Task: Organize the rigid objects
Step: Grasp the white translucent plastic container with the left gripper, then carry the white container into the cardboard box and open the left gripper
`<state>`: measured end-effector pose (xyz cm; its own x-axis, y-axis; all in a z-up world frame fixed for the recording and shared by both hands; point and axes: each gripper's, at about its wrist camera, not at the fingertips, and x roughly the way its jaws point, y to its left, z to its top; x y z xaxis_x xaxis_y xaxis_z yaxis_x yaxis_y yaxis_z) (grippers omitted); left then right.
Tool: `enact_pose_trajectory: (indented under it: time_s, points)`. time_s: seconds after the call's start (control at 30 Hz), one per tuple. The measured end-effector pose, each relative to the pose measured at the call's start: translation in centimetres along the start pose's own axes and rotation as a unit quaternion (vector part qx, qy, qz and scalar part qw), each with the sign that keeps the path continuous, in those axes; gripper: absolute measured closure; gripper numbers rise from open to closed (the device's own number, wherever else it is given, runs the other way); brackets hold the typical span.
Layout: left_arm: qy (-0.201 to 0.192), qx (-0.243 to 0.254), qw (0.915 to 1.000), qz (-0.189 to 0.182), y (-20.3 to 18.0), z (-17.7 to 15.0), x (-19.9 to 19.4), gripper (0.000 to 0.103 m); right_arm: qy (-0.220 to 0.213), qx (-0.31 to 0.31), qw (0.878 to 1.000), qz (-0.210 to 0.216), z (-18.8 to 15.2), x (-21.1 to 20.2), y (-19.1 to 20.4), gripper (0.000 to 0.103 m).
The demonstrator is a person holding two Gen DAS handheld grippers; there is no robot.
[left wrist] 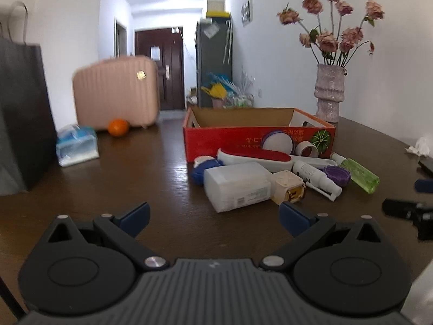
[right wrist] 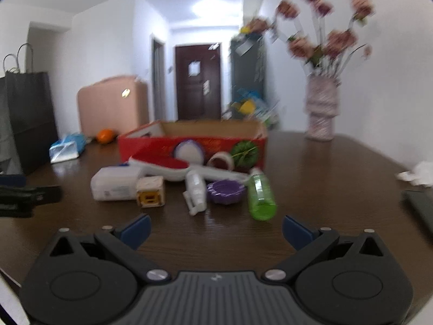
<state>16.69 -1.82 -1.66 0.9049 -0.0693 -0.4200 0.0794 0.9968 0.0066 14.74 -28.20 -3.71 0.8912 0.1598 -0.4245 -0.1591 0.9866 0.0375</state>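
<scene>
A red cardboard box (left wrist: 243, 140) (right wrist: 151, 146) stands open on the dark wooden table. In front of it lies a pile: a white plastic container (left wrist: 235, 185) (right wrist: 115, 182), a cream cube adapter (left wrist: 289, 187) (right wrist: 150, 191), a red-and-white brush (left wrist: 257, 158) (right wrist: 162, 166), a white spray bottle (left wrist: 316, 177) (right wrist: 196, 189), a purple lid (left wrist: 337, 174) (right wrist: 226, 191), a green bottle (left wrist: 357, 172) (right wrist: 261, 193), a tape roll (left wrist: 307, 149) (right wrist: 222, 162) and a blue-and-white case (left wrist: 201, 168). My left gripper (left wrist: 213, 218) is open and empty just short of the container. My right gripper (right wrist: 216, 230) is open and empty near the green bottle.
A vase of dried roses (left wrist: 328, 92) (right wrist: 320, 108) stands at the back right. A black paper bag (left wrist: 21, 113) (right wrist: 27, 116), a tissue pack (left wrist: 75, 146), an orange (left wrist: 118, 127) and a pink suitcase (left wrist: 116, 92) are at the left. Crumpled tissue (right wrist: 416, 174) and a dark flat object (right wrist: 419, 205) lie right.
</scene>
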Motion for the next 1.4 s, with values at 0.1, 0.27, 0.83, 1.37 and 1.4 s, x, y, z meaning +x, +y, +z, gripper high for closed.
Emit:
enact_pose_trajectory:
  time_s: [0.1, 0.27, 0.83, 1.37, 1.4]
  points:
    - [0.023, 0.0, 0.9997, -0.01, 0.3, 0.9, 2.7, 0.0, 0.02, -0.007, 1.0, -0.001, 1.2, 2.2, 0.3, 0.0]
    - [0.062, -0.001, 0.9978, -0.022, 0.7, 2.1, 6.9, 0.0, 0.043, 0.036, 0.998, 0.042, 3.1, 5.5, 0.2, 0.019]
    - [0.165, -0.209, 0.9509, -0.158, 7.3, 4.8, 13.5, 0.061, 0.116, 0.059, 0.97, 0.204, 8.0, 17.8, 6.2, 0.067]
    - [0.216, -0.243, 0.9208, -0.215, 6.7, 1.1, 4.9, 0.071, 0.131, 0.09, 0.963, 0.217, 4.1, 7.8, 5.4, 0.075]
    - [0.222, -0.242, 0.9181, -0.223, 6.2, 0.9, 4.9, 0.071, 0.133, 0.098, 0.963, 0.212, 3.7, 7.0, 4.7, 0.076]
